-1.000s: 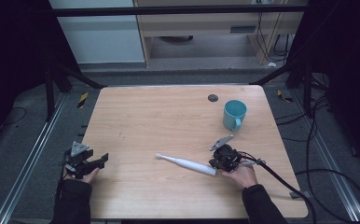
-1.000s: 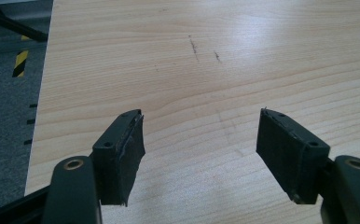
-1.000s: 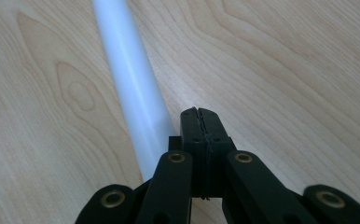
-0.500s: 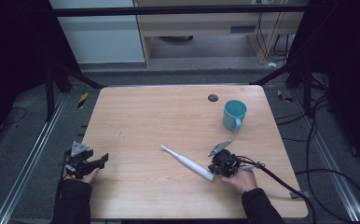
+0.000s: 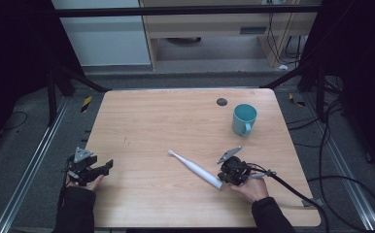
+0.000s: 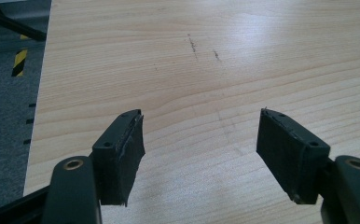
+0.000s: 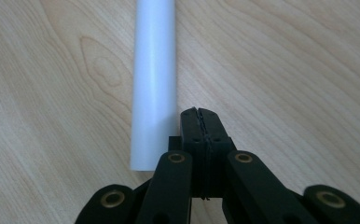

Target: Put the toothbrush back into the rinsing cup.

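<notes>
Beside toothbrush [image 7: 154,79], right gripper [image 7: 200,122] (jaws together)

Bare table [image 5: 142,126] around; teal mug [image 5: 244,119] stands far right.

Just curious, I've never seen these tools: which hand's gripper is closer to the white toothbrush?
The right gripper, shut, sits beside the white toothbrush at its handle end. The left gripper, open, is far off at the table's left edge.

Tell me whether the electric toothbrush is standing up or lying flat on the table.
Lying flat. The white electric toothbrush stretches along the wooden table, its handle end beside the shut right gripper.
</notes>
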`<state>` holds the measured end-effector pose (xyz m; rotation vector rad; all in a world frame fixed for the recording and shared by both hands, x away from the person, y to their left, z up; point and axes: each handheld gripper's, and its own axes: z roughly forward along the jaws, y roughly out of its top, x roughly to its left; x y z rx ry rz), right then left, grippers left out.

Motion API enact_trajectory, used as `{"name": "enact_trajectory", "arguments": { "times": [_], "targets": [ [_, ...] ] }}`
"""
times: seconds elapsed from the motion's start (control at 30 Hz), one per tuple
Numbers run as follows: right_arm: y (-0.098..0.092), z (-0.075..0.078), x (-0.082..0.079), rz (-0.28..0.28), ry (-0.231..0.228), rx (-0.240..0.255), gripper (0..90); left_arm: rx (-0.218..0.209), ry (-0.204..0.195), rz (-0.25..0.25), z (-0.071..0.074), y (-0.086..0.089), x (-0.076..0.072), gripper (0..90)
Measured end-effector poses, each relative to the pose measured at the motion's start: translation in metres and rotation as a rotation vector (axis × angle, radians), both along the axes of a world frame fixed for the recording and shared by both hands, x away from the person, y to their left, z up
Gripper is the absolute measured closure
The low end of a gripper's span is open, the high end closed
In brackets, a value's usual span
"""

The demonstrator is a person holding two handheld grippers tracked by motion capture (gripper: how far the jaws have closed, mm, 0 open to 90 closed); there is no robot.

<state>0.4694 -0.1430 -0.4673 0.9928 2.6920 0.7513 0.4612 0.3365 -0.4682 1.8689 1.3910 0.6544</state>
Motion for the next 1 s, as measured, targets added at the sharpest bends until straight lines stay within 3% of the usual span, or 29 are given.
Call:
{"name": "enact_trajectory", "arguments": {
  "times": [0.2, 0.27, 0.5, 0.7, 1.0],
  "targets": [
    [-0.008, 0.014, 0.005, -0.037, -0.018, 0.019, 86.8, 0.0, 0.002, -0.001, -0.001, 0.0, 0.001, 31.4],
    [-0.008, 0.023, 0.006, -0.042, -0.041, 0.0, 84.7, -0.003, 0.001, -0.001, -0.001, -0.001, 0.001, 31.4],
    [-0.004, 0.045, 0.011, -0.044, -0.06, 0.002, 68.6, -0.002, 0.004, -0.003, -0.001, 0.0, 0.002, 31.4],
    [0.007, 0.058, 0.014, -0.037, -0.041, 0.004, 59.9, -0.002, 0.004, -0.005, -0.002, -0.001, 0.002, 31.4],
    [0.028, 0.061, 0.018, -0.01, 0.004, -0.011, 53.8, -0.003, 0.004, -0.003, -0.002, 0.0, 0.002, 31.3]
  ]
}}
